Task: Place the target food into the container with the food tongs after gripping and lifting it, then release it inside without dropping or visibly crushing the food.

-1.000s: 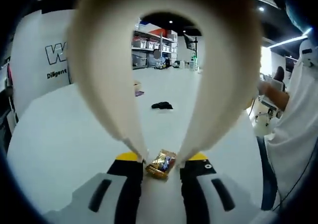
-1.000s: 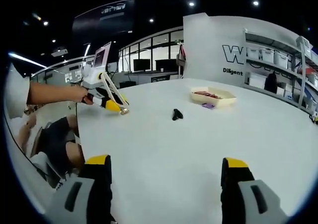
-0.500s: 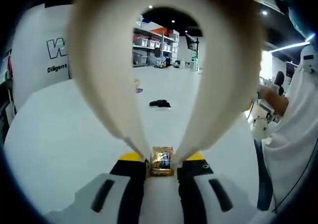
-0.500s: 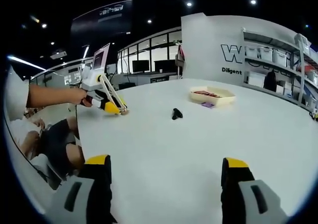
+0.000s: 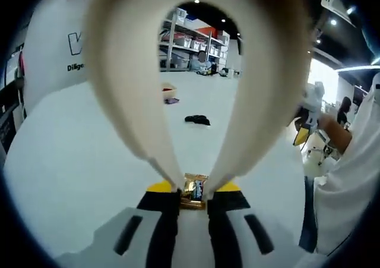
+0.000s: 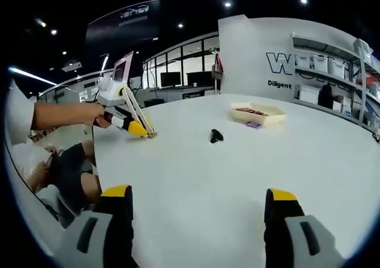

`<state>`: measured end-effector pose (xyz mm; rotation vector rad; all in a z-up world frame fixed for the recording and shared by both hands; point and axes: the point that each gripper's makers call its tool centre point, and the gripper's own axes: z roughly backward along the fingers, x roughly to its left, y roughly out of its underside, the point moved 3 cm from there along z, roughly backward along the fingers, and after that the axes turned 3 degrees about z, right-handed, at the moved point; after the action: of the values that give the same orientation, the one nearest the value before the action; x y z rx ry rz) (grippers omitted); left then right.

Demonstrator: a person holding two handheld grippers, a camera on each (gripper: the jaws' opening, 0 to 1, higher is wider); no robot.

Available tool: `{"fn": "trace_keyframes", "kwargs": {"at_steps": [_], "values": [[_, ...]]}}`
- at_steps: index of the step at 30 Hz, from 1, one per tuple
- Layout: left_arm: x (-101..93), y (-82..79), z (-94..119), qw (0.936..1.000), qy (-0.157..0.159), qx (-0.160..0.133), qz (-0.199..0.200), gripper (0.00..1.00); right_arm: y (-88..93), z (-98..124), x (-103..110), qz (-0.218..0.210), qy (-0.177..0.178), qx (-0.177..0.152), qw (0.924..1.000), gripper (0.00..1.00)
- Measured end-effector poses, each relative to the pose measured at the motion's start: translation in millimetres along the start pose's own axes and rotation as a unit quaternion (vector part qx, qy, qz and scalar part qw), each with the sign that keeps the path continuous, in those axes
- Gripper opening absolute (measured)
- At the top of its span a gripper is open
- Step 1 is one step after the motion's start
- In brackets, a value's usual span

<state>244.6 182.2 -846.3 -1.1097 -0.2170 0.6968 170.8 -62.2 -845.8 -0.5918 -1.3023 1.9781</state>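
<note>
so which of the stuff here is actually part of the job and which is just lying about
Part of the job:
- food tongs, held in the left gripper
- gold wrapped food, pinched at the tong tips
- tray container, far across the table

Just lying about:
- small black object
- purple item beside the tray
- right gripper, open and idle

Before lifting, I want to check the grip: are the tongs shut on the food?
Shut: the tongs' tips pinch the food.

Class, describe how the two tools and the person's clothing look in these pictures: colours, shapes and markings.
The left tool has black jaws with yellow tips on a pale grey body, with dark slots. The right tool matches: black jaws, yellow tips, grey body, dark slots. A white sleeve covers the person's upper arm.
</note>
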Motion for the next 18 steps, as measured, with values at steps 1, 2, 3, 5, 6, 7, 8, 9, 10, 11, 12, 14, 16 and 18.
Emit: {"fn": "trace_keyframes", "kwargs": {"at_steps": [1, 2, 3, 5, 6, 7, 8, 9, 10, 11, 12, 14, 16, 18], "values": [[0.7, 0.2, 1, 1.0000, 0.001, -0.003, 0.004, 0.16, -0.4, 0, 0, -0.002, -0.001, -0.001, 1.0000, 0.91], [0.8, -0.3, 1, 0.9990, 0.003, -0.014, 0.043, 0.16, -0.7, 1, -1, -0.004, 0.001, -0.003, 1.0000, 0.91], [1.6, -0.2, 1, 0.9987, 0.005, -0.018, 0.048, 0.16, -0.7, 1, -1, -0.004, 0.001, -0.004, 1.0000, 0.91], [0.2, -1.8, -1, 0.9942, 0.020, -0.036, 0.099, 0.16, -0.1, 2, -2, -0.004, 0.002, -0.002, 1.0000, 0.91], [0.5, -4.6, -2, 0.9932, 0.019, -0.049, 0.104, 0.16, 0.2, 2, -3, -0.004, 0.003, -0.002, 1.0000, 0.91], [2.4, -7.3, -5, 0.9919, 0.011, -0.055, 0.114, 0.17, 0.7, 3, -4, -0.004, 0.004, -0.001, 1.0000, 0.91], [-0.2, -8.1, -6, 0.9920, 0.019, -0.054, 0.113, 0.17, 0.8, 3, -5, -0.005, 0.005, -0.001, 1.0000, 0.91], [-2.7, -16.1, -8, 0.9902, 0.027, -0.073, 0.116, 0.17, 0.9, 4, -6, -0.005, 0.006, 0.000, 1.0000, 0.91], [-2.1, -23.0, -10, 0.9866, 0.026, -0.087, 0.136, 0.17, 0.9, 5, -7, -0.005, 0.008, 0.000, 1.0000, 0.91], [-6.8, -26.3, -12, 0.9829, 0.048, -0.085, 0.156, 0.17, 1.0, 5, -8, -0.005, 0.009, 0.001, 0.9999, 0.91], [-1.8, -33.6, -14, 0.9851, 0.033, -0.101, 0.136, 0.17, 0.8, 6, -9, -0.005, 0.011, 0.002, 0.9999, 0.91], [-7.1, -38.6, -19, 0.9831, 0.053, -0.095, 0.147, 0.17, 0.5, 8, -11, -0.005, 0.013, 0.002, 0.9999, 0.91], [-11.9, -40.2, -27, 0.9909, 0.038, -0.086, 0.097, 0.17, -0.8, 10, -14, -0.007, 0.016, 0.001, 0.9998, 0.91], [-15.4, -44.4, -32, 0.9858, 0.053, -0.101, 0.123, 0.17, -4.0, 12, -16, -0.009, 0.019, -0.005, 0.9998, 0.91]]}}
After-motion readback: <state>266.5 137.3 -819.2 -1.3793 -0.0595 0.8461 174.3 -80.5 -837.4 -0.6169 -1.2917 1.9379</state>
